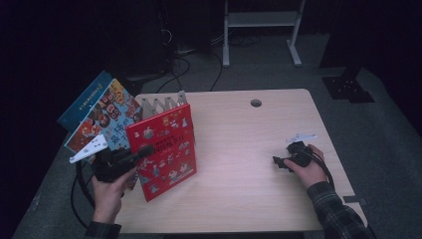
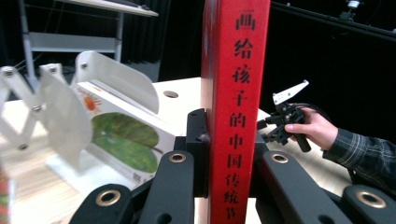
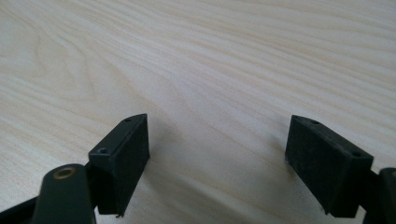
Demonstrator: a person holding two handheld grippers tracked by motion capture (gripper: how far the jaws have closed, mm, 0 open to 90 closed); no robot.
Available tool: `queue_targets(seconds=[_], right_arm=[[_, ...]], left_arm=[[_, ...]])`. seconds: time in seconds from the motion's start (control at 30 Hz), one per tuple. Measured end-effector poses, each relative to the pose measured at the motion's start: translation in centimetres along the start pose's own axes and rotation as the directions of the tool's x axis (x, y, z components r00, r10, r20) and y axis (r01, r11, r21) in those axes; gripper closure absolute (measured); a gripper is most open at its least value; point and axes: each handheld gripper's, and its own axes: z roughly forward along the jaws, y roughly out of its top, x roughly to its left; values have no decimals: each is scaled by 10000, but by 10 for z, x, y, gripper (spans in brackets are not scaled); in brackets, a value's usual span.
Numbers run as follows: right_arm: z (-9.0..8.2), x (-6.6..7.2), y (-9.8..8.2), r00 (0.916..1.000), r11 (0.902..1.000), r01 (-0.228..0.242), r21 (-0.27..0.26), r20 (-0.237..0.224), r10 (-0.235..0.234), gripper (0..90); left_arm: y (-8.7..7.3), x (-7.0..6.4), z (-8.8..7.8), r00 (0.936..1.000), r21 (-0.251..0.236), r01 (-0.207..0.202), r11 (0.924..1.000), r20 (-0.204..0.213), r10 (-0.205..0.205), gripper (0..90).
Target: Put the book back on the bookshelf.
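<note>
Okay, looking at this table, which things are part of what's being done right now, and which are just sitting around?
In use:
- red book, clamped at its spine by the left hand-held gripper
- white folding book rack
- books in the rack

Lying about:
- right hand-held gripper, open over bare table
- metal frame behind the table

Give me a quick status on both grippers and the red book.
Left gripper shut on red book, held upright by its spine. Right gripper open over bare table. White rack with books beside it.
</note>
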Motion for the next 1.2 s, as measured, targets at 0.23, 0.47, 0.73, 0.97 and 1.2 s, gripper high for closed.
queue_targets(seconds=[0.23,0.47,0.73,0.97,1.2], right_arm=[[1,0,-1,10000,9999,-36,-148,6,36,190],[1,0,-1,10000,9999,-13,-170,19,13,188],[2,-1,-2,10000,9997,0,-226,18,0,185],[2,-1,-2,10000,9997,-3,-260,27,4,183],[2,-1,-2,10000,9996,2,-286,8,-1,183]], left_arm=[[-2,9,-24,9985,-262,147,9995,-521,-161,794],[0,20,-36,9907,-483,75,9988,-1351,-140,794],[3,29,-29,9716,-548,119,9984,-2353,-245,794],[8,34,-19,9505,-696,62,9976,-3095,-275,794],[11,44,-6,9267,-667,167,9976,-3737,-405,794]])
